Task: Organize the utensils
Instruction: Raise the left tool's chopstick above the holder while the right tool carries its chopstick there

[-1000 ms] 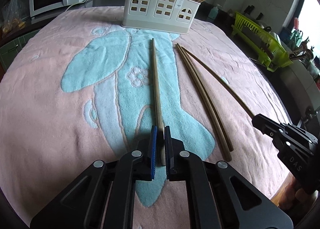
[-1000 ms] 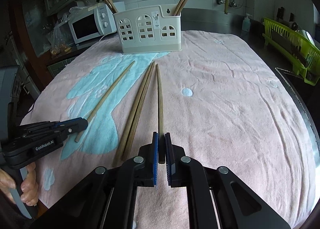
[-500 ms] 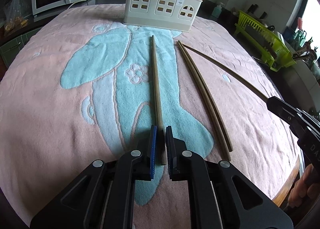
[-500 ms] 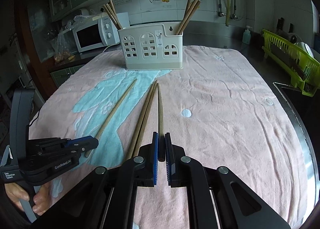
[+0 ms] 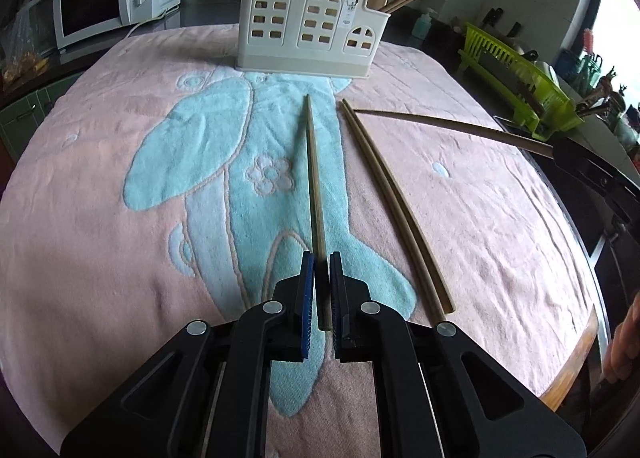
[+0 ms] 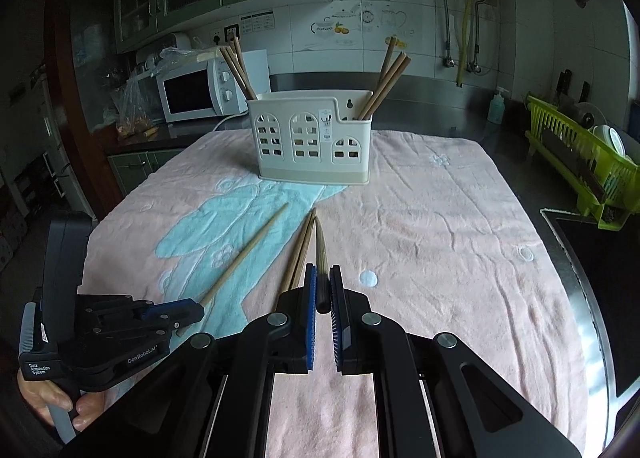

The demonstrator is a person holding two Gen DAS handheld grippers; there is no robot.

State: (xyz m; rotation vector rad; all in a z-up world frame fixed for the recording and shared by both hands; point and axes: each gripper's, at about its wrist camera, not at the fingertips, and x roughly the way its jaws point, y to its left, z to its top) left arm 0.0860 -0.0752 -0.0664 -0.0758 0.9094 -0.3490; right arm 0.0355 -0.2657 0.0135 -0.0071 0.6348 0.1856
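Chopsticks lie on a pink towel (image 5: 480, 218) with a pale blue figure, spread over the counter (image 6: 592, 298). Largest on the towel is the cream utensil holder (image 6: 312, 146) at the far side, standing upright with more chopsticks leaning in its left and right compartments. Near of it, a pair of chopsticks (image 5: 392, 194) rests side by side, touching, on the towel. The left gripper (image 5: 321, 262) is pinched on the near end of a single chopstick (image 5: 314, 174), which lies flat on the blue figure and points at the holder. The right gripper (image 6: 322, 274) is pressed together on another chopstick (image 6: 320, 246), its near end raised off the towel just right of the pair, its tip towards the holder.
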